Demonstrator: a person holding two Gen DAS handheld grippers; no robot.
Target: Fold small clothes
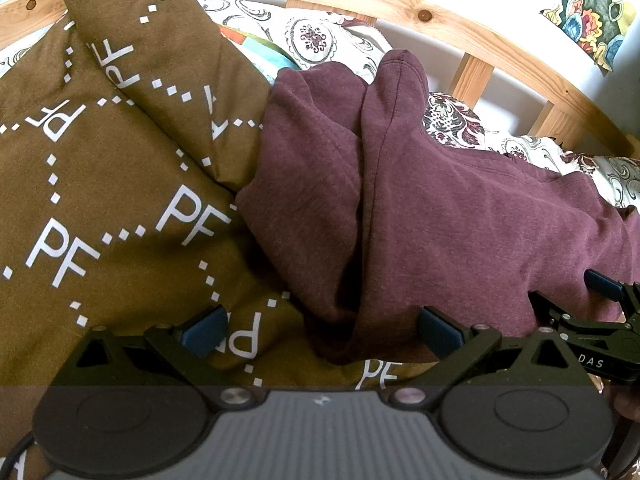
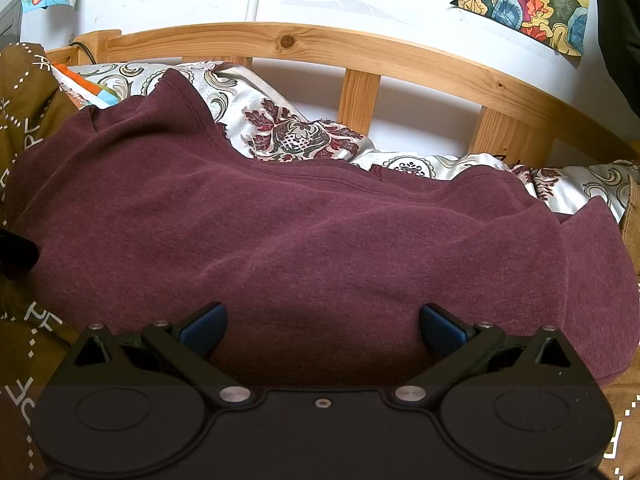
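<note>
Looks barely started to me: the maroon sweatshirt lies rumpled on the brown PF blanket, one end bunched up, while left gripper and right gripper hover at its near edge, jaws wide, holding nothing.

Left gripper fingers spread wide; right gripper fingers likewise spread, both level.

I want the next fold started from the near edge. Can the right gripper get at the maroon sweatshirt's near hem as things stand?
Probably yes. The right gripper is open, its jaws spread wide right over the maroon sweatshirt, and nothing lies between its fingertips and the cloth. The near hem itself is hidden beneath the gripper body.
</note>
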